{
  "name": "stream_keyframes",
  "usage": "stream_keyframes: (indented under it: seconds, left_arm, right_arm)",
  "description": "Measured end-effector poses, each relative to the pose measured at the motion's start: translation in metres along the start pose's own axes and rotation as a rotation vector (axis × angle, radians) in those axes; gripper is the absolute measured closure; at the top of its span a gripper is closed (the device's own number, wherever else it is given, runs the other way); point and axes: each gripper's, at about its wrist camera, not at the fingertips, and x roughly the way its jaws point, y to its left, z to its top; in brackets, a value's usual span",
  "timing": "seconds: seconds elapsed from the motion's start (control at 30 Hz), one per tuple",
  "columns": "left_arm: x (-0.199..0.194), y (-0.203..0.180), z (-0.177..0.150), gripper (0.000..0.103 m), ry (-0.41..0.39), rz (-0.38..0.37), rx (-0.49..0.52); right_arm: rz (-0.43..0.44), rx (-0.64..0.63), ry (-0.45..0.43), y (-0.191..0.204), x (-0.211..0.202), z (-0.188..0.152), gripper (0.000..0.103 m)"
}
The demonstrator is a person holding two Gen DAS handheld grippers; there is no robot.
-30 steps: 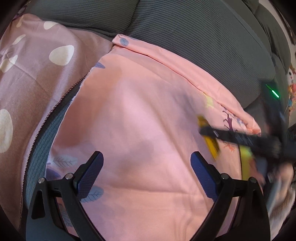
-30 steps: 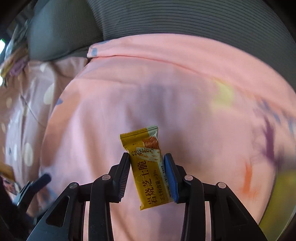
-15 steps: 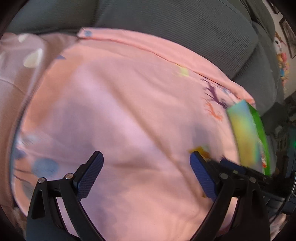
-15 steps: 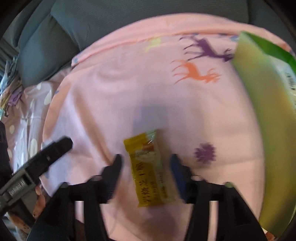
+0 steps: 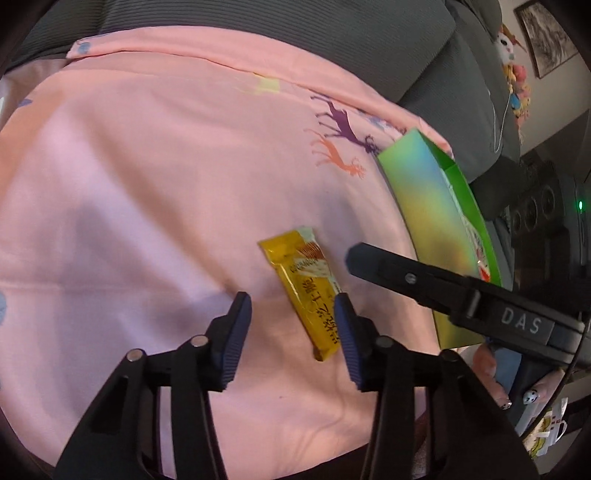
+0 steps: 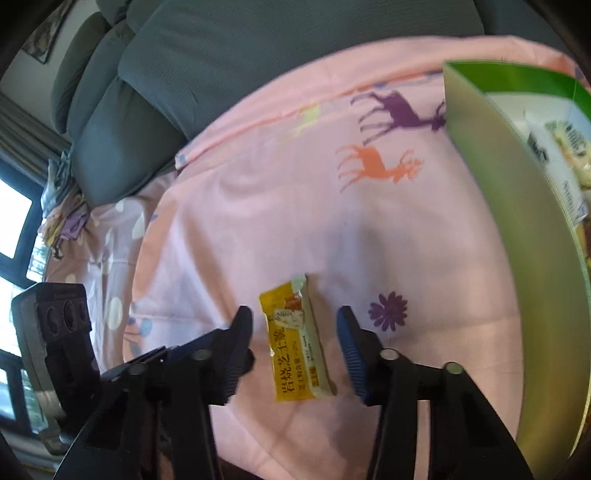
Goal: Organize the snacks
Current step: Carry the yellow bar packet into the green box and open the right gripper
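my right gripper hangs over the yellow snack packet, which lies flat on the pink cloth. the packet sits in the gap between the two blue-padded fingers, apart from both pads; its lower right corner comes nearest the right-hand one. the jaws are closing, yet nothing is pinched.

my left gripper points down at the same spot from the other side. in its view the packet runs diagonally, its lower end just beside or under the right-hand finger; i cannot tell whether that pad touches it. these jaws are closing too, with a clear gap and only cloth under most of it. the black arm of the right gripper reaches in from the right there, its tip near the packet's upper end.

an open green box stands just right of the packet, with pale wrappers inside, too blurred to read. the cloth carries a purple deer, an orange deer and a purple flower. behind rise grey ribbed sofa cushions. a bright window shows at far left, and a framed picture with hanging toys in the left view's upper right.
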Motion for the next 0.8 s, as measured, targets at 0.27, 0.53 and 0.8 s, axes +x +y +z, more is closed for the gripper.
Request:
stream_keyframes:
  seconds: [0.27,0.53,0.8]
  left_arm:
    - [0.018,-0.01,0.001,0.08,0.012,-0.008,0.016]
    - [0.012,-0.037,-0.004,0.082,-0.069,0.047,0.066]
    - [-0.02,-0.09,-0.003,0.082,-0.239,0.031,0.13]
  right_arm:
    - [0.045,0.009,0.062,-0.002,0.019,-0.003,0.059]
    - [0.015,-0.013,0.046,0.007,0.014,-0.007,0.065]
    - [0.012,-0.071,-0.165,0.012,-0.064,-0.007,0.065]
